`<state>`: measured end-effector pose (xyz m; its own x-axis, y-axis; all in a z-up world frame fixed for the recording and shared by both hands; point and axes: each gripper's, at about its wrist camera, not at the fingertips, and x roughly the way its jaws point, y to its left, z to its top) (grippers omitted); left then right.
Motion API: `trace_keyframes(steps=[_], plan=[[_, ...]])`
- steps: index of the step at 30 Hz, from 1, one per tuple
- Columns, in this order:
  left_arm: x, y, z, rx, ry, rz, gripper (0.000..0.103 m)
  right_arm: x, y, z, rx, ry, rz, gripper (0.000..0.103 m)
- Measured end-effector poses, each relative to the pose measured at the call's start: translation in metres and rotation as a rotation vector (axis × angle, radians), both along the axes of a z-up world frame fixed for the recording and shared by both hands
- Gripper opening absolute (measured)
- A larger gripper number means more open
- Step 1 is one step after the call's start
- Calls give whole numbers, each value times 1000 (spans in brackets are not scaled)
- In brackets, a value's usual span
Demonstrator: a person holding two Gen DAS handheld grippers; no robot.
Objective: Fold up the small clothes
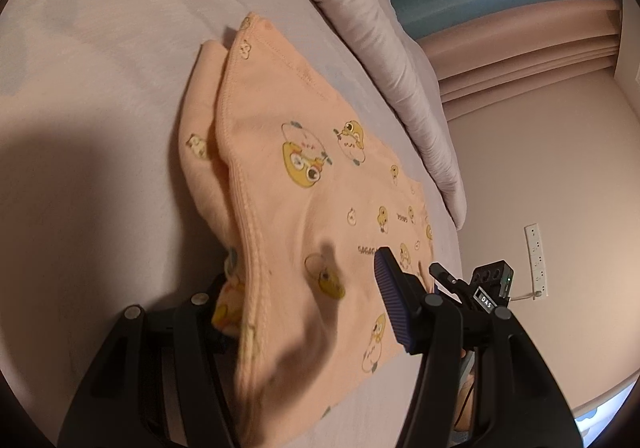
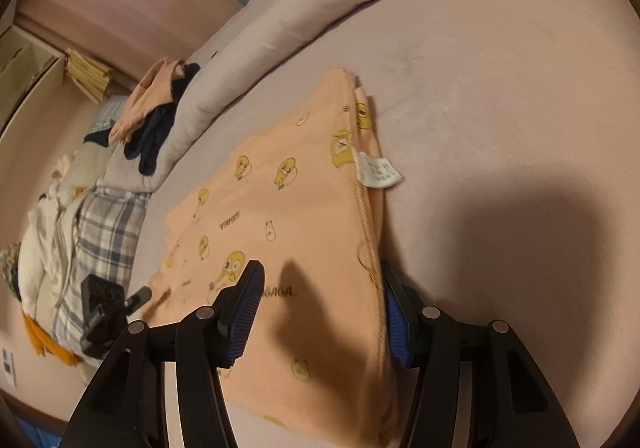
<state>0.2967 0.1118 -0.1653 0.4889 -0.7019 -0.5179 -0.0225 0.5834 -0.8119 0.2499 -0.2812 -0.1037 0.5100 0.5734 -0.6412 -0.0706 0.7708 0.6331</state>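
Observation:
A peach garment printed with yellow ducks lies folded on the pale pink bed sheet. Its near part rises between the fingers of my left gripper. The right pad is bare and the left finger is hidden under the cloth. In the right wrist view the same garment, with its white label, runs between the fingers of my right gripper. Its left pad is bare, and the folded edge covers part of the right finger. Both jaws stand wide apart.
A rolled grey quilt lies along the far side of the garment. A heap of plaid and white clothes sits at the bed's end, with dark and peach clothes on the quilt. A wall socket strip is beyond the bed.

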Motion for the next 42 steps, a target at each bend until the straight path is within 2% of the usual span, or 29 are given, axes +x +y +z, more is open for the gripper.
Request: trace_keyframes(steps=[3, 4, 5, 6, 7, 8, 11, 16, 21, 25, 26, 28, 31, 32, 34, 38, 40, 42], plan=[[3, -2, 0, 5, 3, 8, 53, 6, 7, 1, -28, -11, 27, 56], [3, -2, 1, 17, 6, 16, 50, 6, 10, 2, -49, -18, 36, 49], [1, -2, 1, 36, 13, 25, 41, 6, 16, 3, -83, -23, 50, 41], [0, -2, 0, 57, 23, 34, 27, 6, 19, 3, -101, -21, 61, 24], [0, -1, -1, 68, 31, 39, 21, 5, 22, 1, -99, -13, 71, 20], [-2, -1, -2, 66, 37, 40, 16, 4, 22, 2, -104, -15, 66, 19], [-9, 0, 2, 72, 31, 34, 12, -5, 19, 9, -102, -35, 50, 17], [-29, -3, 20, 66, 3, -10, 12, -26, 13, 25, -84, -38, 46, 16], [-63, -6, 16, 84, 69, -32, 12, -50, 12, 17, -117, 70, 64, 16], [-87, -9, 7, 128, 96, -41, 13, -73, 18, 12, -186, 78, 92, 17], [-90, -8, 4, 125, 106, -34, 15, -76, 18, 11, -222, 83, 83, 18], [-92, -5, 2, 107, 117, -13, 18, -78, 17, 13, -254, 85, 56, 31], [-91, -5, 4, 122, 116, 5, 21, -85, 24, 31, -425, 7, -25, 42], [-92, -6, 5, 133, 112, 6, 22, -88, 29, 38, -501, -29, -63, 43], [-92, -8, 7, 154, 108, 8, 23, -93, 49, 46, -604, -96, -61, 43], [-91, -12, 13, 216, 87, 18, 29, -95, 86, 56, -674, -227, 4, 43], [-93, -13, 15, 254, 75, 21, 31, -87, 102, 57, -642, -268, 48, 43], [-94, -15, 16, 283, 63, 18, 32, -74, 108, 52, -598, -255, 102, 43]])
